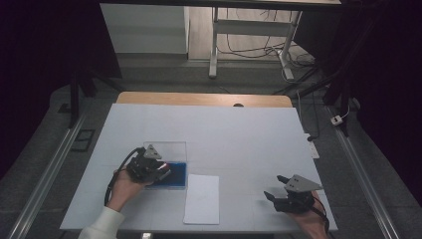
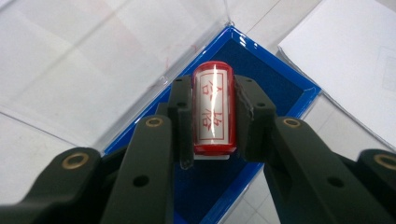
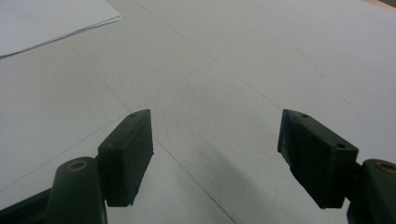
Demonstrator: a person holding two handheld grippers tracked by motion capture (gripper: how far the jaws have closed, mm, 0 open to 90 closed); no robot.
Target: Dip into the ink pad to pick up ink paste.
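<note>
Two grippers: left gripper (image 2: 214, 116) clamped on red stamp (image 2: 213, 109), held just above blue ink pad case (image 2: 285, 88) with its clear lid open. Right gripper (image 3: 215, 154) wide open, holding nothing, over bare white surface (image 3: 243, 70), paper sheet (image 1: 202, 198) between.

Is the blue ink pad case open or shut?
Open. The blue ink pad case shows its dark pad, its clear lid folded back; the left gripper holds a red stamp above.
</note>
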